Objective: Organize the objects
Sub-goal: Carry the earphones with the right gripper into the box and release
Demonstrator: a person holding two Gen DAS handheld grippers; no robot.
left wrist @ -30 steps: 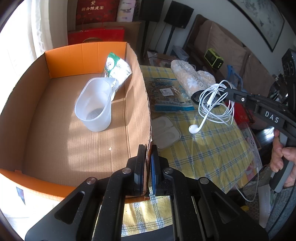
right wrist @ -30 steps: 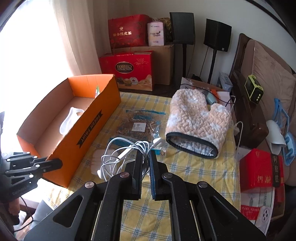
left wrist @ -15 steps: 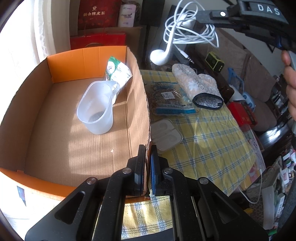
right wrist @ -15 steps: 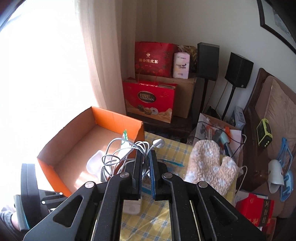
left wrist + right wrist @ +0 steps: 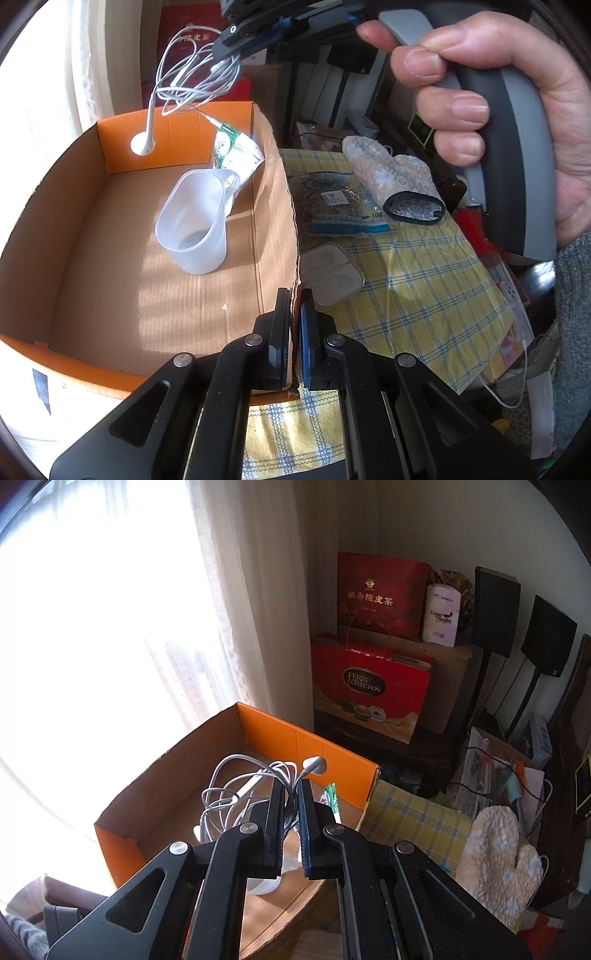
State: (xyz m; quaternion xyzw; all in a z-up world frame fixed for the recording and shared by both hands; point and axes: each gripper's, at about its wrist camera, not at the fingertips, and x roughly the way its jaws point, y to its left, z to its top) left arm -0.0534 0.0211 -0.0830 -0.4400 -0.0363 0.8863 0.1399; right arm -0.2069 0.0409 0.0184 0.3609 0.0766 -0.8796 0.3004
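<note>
Dangling above an open cardboard box (image 5: pixel 92 229), a tangled white earphone cable (image 5: pixel 192 77) hangs pinched between the closed jaws of the right gripper (image 5: pixel 291 805), held in a person's hand (image 5: pixel 491 110). The left gripper (image 5: pixel 295 317) is clamped on the box's near side wall. Inside the box a clear plastic jug (image 5: pixel 195 229) lies beside a green-and-white packet (image 5: pixel 236 151). On the yellow checked tablecloth (image 5: pixel 417 295) rest a white case (image 5: pixel 336 273), a bag of dried herbs (image 5: pixel 340 206) and an oven mitt (image 5: pixel 391 177).
</note>
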